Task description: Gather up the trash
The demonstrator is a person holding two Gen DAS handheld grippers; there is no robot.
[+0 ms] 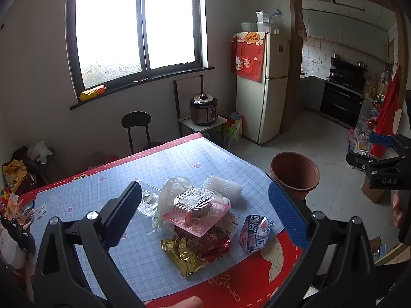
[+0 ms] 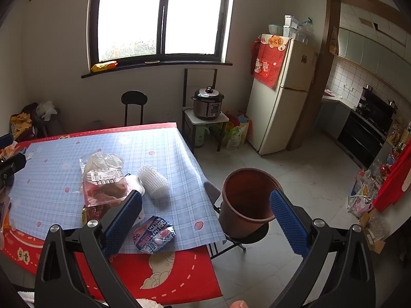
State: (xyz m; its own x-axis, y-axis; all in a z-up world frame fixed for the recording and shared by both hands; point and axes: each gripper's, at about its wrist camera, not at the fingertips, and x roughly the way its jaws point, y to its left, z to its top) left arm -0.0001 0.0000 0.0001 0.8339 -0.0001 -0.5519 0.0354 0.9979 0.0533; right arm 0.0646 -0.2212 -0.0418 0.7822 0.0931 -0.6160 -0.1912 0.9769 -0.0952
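**Blue-padded grippers spread wide above a heap of wrappers**

Blue checked plastic cloth with a red printed border covers the table [image 1: 179, 159], and the trash lies on it in one loose cluster. Counted from the left wrist view: one clear plastic clamshell box [image 1: 199, 209] with a white printed label too small to read, one white plastic bag [image 1: 170, 190] behind it, one white foam net sleeve [image 1: 223, 186], one dark red foil packet [image 1: 205, 243], one crumpled gold foil wrapper [image 1: 181, 255], one flattened clear tray [image 1: 149, 200], and one blue-and-white snack wrapper [image 1: 255, 233] with large Chinese characters.

One empty brown plastic bin [image 2: 246, 200] stands on a black stool just beside the table's edge.

Both tools hang above the table, touching nothing. The left gripper [image 1: 205, 213] has its jaws fully spread over the pile; the right gripper [image 2: 205, 218] is equally wide, between snack wrapper and bin. "DAS" is legible on the right gripper's body in the left view.
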